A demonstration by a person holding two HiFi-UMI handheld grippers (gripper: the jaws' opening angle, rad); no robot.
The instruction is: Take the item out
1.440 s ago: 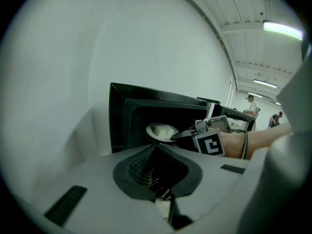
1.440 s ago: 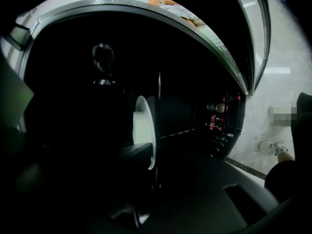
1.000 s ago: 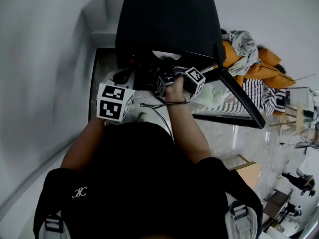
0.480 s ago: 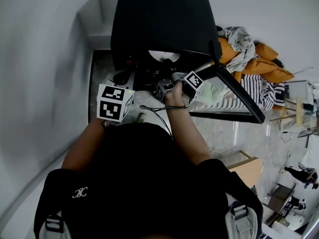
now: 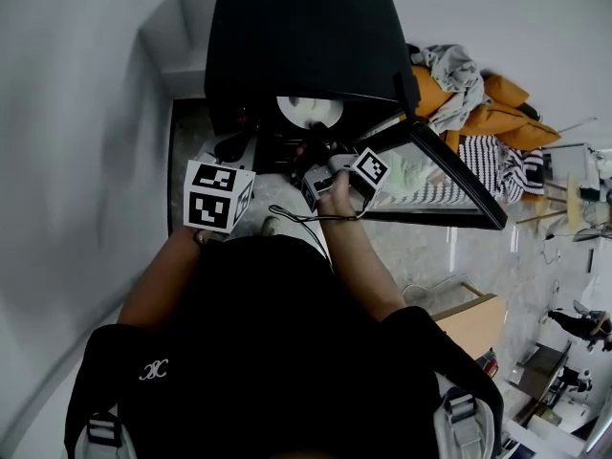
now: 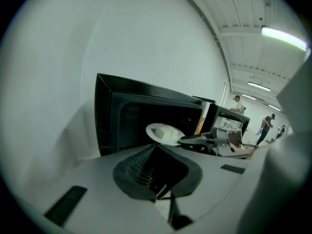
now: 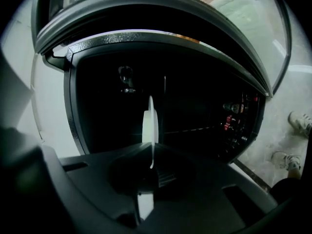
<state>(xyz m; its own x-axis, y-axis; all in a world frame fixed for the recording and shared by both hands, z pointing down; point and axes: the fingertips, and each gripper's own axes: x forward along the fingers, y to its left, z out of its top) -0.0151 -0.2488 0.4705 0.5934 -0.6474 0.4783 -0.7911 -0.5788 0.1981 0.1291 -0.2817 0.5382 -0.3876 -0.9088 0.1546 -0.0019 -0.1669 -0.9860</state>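
While the plate (image 5: 308,111) is hanging at the microwave's (image 5: 306,36) mouth, I am pinching its rim in the just-tightened right tongs (image 7: 151,152), carrying its block (image 6: 165,133) flat; left tongs (image 6: 155,147) are idling shut, empty.

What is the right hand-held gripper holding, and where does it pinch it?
The right hand-held gripper holds a white plate, pinched by its rim.

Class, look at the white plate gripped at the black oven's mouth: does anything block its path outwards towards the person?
Nothing visible does. The right hand-held gripper is shut on the rim of the round white plate at the opening of the black microwave oven; the oven's glass door stands swung aside, off the path.
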